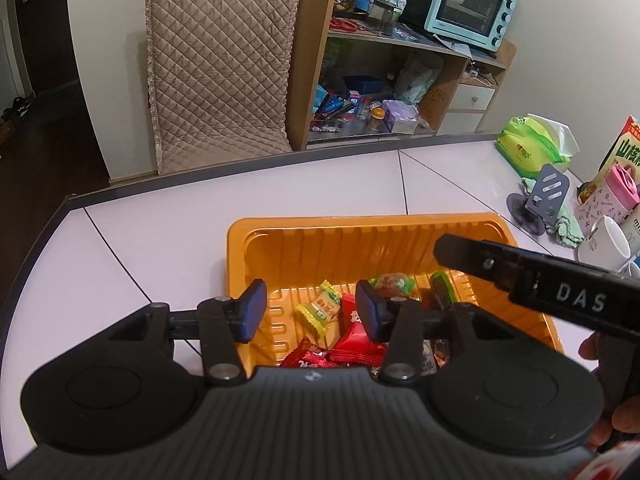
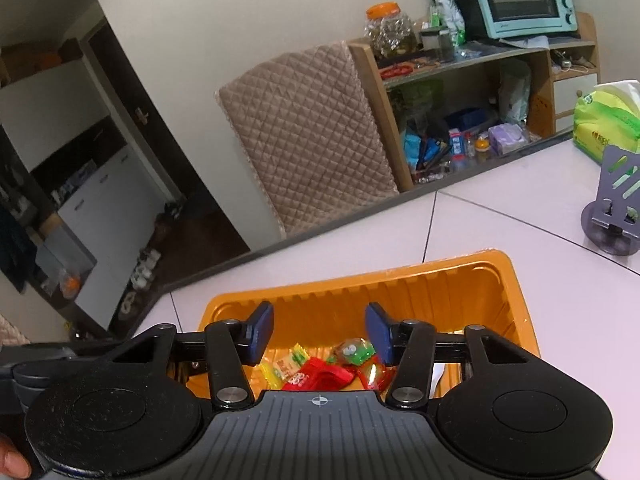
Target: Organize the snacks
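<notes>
An orange plastic tray (image 1: pixel 360 236) (image 2: pixel 400 280) sits on the white table and holds several wrapped snacks at its near end: a yellow candy (image 1: pixel 320 308) (image 2: pixel 286 366), red packets (image 1: pixel 356 340) (image 2: pixel 324 376) and a green-wrapped sweet (image 1: pixel 394 284) (image 2: pixel 354 350). My left gripper (image 1: pixel 310 314) hovers over that pile, open, with nothing pinched between its blue pads. My right gripper (image 2: pixel 320 334) is also open above the same snacks, nothing between its pads. In the left wrist view the right gripper's black arm (image 1: pixel 540 280) crosses over the tray's right side.
On the table to the right stand a green tissue pack (image 1: pixel 532 142) (image 2: pixel 606 120), a grey phone stand (image 1: pixel 540 200) (image 2: pixel 616 208), a white mug (image 1: pixel 604 242) and a pink-lidded cup (image 1: pixel 608 196). Beyond the table's far edge are a quilted chair back (image 1: pixel 220 68) and a cluttered shelf (image 1: pixel 400 80).
</notes>
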